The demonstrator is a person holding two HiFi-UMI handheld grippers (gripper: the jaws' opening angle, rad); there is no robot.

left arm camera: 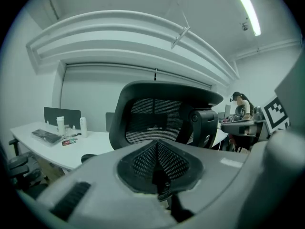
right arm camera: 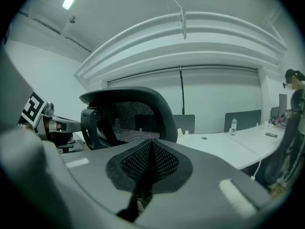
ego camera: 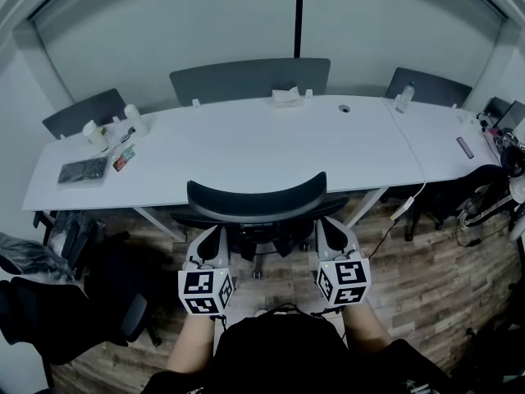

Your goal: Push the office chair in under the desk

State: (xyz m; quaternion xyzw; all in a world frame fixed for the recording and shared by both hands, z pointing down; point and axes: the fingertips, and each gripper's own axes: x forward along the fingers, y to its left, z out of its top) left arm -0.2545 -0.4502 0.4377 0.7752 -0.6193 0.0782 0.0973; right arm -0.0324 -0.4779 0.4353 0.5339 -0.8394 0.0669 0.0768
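Fingers (left arm camera: 141, 162) of the left gripper (ego camera: 216, 233) are pressed tight together with nothing between them, and the right gripper (ego camera: 326, 228) is closed the same way, holding nothing. Both grippers point at the back of the black office chair (ego camera: 256, 199), one near each side of its curved backrest, but I cannot tell if they touch it. That chair stands in front of the middle of the long white desk (ego camera: 246, 150), with its backrest right by the near edge, and a keyboard (ego camera: 82, 171) lies far off at the left end of the desk.
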